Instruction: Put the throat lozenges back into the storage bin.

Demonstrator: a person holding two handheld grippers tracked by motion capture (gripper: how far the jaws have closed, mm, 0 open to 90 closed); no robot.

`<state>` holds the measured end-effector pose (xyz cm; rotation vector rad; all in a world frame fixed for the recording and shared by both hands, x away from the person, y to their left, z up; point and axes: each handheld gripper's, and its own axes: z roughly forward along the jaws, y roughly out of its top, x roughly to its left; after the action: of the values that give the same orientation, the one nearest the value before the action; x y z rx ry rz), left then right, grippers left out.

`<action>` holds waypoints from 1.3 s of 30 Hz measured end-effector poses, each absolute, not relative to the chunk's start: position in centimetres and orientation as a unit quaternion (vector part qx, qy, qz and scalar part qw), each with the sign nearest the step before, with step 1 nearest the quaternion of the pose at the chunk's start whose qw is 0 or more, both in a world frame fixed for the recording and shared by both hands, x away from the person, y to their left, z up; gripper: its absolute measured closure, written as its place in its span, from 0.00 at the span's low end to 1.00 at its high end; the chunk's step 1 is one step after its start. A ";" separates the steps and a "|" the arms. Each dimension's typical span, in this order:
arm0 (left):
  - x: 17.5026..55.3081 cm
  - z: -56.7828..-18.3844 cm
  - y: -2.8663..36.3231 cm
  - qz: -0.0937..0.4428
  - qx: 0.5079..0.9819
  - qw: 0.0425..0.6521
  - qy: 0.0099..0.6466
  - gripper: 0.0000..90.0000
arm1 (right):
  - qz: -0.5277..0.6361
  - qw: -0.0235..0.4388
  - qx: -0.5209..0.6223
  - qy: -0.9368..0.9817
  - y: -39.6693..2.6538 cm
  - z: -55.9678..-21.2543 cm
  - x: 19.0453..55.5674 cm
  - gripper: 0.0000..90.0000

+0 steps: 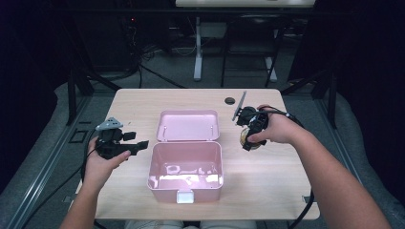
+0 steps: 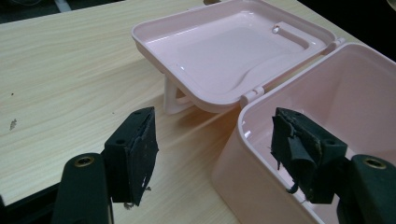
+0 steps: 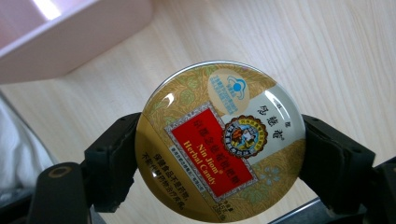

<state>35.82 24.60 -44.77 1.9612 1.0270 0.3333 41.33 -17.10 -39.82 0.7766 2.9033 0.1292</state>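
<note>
A pink plastic box stands open in the middle of the table, its lid folded back flat behind it. The box's near corner and the lid appear close in the left gripper view. My left gripper hovers open just left of the box, nothing between its jaws. My right gripper is to the right of the lid, shut on a round gold herbal candy tin with a red label, held above the table. The tin is mostly hidden under the hand in the high view.
The wooden table has a dark round grommet hole at the back. Table legs, black stands and cables occupy the floor behind. Bare tabletop lies left of the left gripper and right of the right hand.
</note>
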 end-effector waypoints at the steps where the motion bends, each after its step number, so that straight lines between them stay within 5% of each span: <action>1: 35.8 -44.7 24.6 0.134 0.788 0.436 0.413 0.35 | 0.042 0.066 0.249 0.965 -16.8 -39.6 41.2 0.22; 18: 35.8 -44.8 24.6 0.133 0.787 0.438 0.414 0.35 | 0.045 0.059 0.165 0.984 -11.8 -37.8 39.3 0.22; 39: 35.8 -44.6 24.8 0.133 0.787 0.441 0.412 0.35 | 0.062 0.042 0.099 0.992 -6.4 -39.4 37.6 0.22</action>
<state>35.77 24.79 -44.59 1.9531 1.0227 0.3295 37.63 -6.42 -39.40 0.3044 3.0358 0.1897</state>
